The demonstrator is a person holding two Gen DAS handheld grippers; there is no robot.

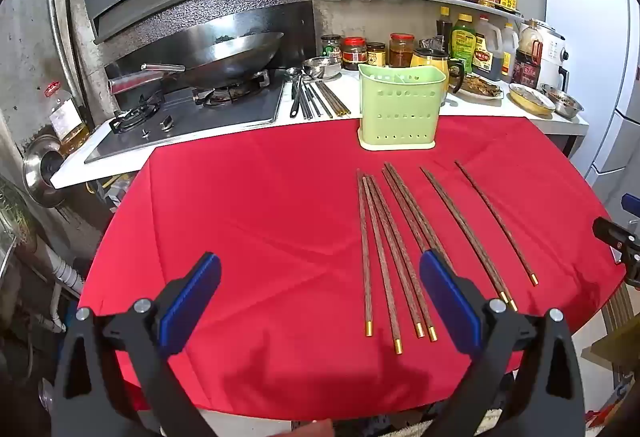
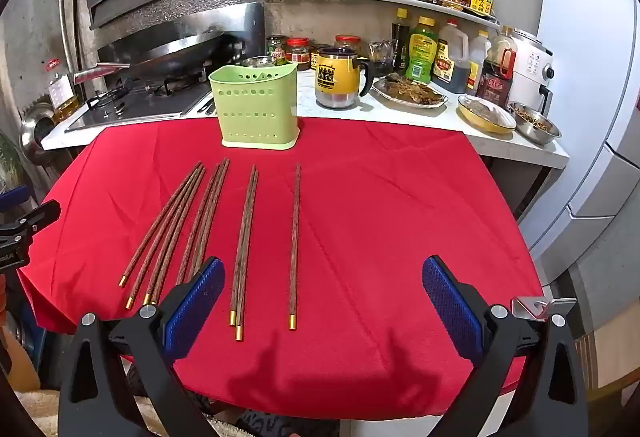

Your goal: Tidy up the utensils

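Several dark wooden chopsticks with gold tips [image 1: 396, 245] lie side by side on the red tablecloth [image 1: 248, 221], pointing toward a green perforated utensil holder [image 1: 400, 109] at the cloth's far edge. My left gripper [image 1: 320, 301] is open and empty, above the near edge, left of most chopsticks; its right finger overlaps a pair. In the right wrist view the chopsticks [image 2: 244, 237] lie left of centre before the holder [image 2: 256, 105]. My right gripper [image 2: 324, 301] is open and empty, with three chopsticks' near ends between its fingers.
Behind the table runs a white counter [image 2: 400, 113] with a yellow mug [image 2: 336, 77], food dishes, bottles and jars. A wok [image 1: 224, 57] sits on the gas stove at left, with metal utensils [image 1: 312, 97] beside it. A white fridge [image 2: 592, 77] stands at right.
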